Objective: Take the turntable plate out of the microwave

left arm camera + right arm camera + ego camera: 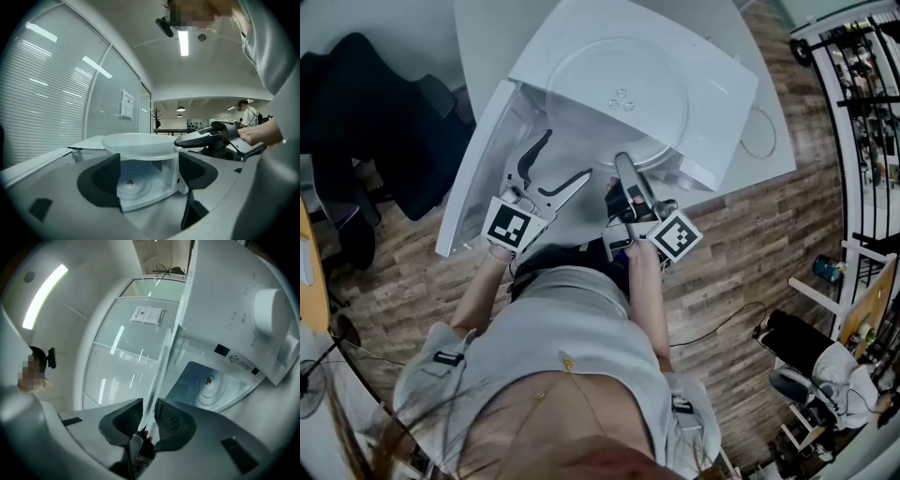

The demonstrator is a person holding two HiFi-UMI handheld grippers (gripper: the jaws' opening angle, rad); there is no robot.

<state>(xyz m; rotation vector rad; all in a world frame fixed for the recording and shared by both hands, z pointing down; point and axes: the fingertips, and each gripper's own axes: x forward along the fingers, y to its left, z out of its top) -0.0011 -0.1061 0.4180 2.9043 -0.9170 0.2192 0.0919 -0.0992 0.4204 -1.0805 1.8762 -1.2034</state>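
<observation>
Right claw [148,405] pinches the near rim of the plate [619,89], which is outside the microwave [234,310]. Beyond the jaws it is edge-on and hard to trace. Left claw [149,173] gapes wide and empty, with the plate just ahead.

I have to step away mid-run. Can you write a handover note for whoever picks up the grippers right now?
Right gripper: shut on the rim of the turntable plate, holding it in the air by one edge.
Left gripper: open and empty, in front of the microwave opening.
The microwave door stands open. The cavity shows only the drive hub.
Done: the plate is out of the cavity.
Left: set it down, probably on the white table. Steadying it with the free gripper may help.
</observation>
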